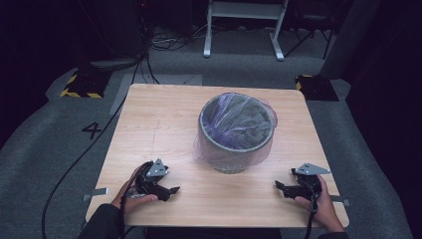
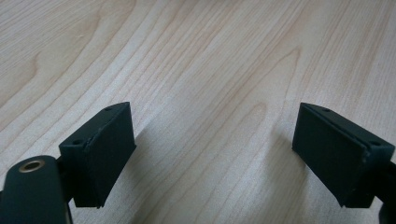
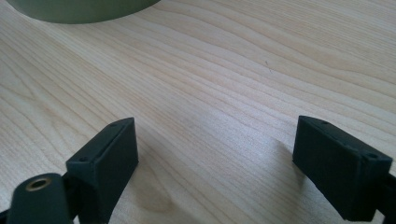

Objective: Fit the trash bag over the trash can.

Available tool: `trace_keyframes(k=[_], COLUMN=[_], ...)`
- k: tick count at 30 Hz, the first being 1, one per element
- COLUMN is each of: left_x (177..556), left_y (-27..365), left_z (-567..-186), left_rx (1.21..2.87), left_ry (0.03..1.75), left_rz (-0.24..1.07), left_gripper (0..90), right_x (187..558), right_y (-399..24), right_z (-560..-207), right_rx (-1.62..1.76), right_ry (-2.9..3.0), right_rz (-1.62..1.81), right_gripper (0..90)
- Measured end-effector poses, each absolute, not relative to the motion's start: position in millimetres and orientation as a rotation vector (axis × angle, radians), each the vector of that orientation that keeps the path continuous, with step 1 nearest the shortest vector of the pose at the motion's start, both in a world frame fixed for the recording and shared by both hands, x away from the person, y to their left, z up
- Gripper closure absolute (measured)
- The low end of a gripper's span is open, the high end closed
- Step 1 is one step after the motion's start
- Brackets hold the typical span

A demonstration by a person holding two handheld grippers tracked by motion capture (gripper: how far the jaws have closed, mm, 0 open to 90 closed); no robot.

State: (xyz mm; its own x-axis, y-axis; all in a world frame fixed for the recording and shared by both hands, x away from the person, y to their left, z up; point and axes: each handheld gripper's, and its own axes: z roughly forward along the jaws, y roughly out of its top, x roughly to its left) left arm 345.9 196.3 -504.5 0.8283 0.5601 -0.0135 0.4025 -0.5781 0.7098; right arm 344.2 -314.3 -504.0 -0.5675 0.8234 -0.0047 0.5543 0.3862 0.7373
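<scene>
A grey round bin [image 1: 237, 133] stands upright on the wooden tabletop [image 1: 159, 129], a little past the middle toward the far edge and slightly to the person's right; a thin, see-through purple-tinted bag [image 1: 206, 152] lines it, folded over the rim and hanging loosely down the outside wall to the wood; the bag's creased film shows inside the opening; the left gripper [image 1: 171, 189] rests near the front-left part of the tabletop, held in the person's left hand [image 1: 133, 198], its tips pointing inward toward the centre; the right gripper [image 1: 279, 185] lies near the front-right part, held in the right hand [image 1: 321, 201], its tips likewise pointing inward; the bin sits between the two and farther from the person, well apart from both; in the left gripper view the black fingers [image 2: 100, 151] stand wide apart just above bare wood grain with nothing between them; in the right gripper view the fingers [image 3: 105, 163] are spread just as wide over the wood, holding nothing, and the lower edge of the bin [image 3: 84, 10] shows at the top left of that view, away from the tips; dark cables trail from the grippers toward the person.
</scene>
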Motion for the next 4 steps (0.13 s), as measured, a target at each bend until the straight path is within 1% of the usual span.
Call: trace_keyframes(k=[4], left_x=[346.4], left_y=[196.2], left_z=[-504.5], left_rx=[2.266], left_ry=[0.698], left_rz=[0.273], left_gripper=[11.9], right_x=[344.1], right_y=[-314.3], right_z=[-504.0], right_rx=[1.194], right_ry=[2.279], right_rz=[0.999], right_gripper=[13.8])
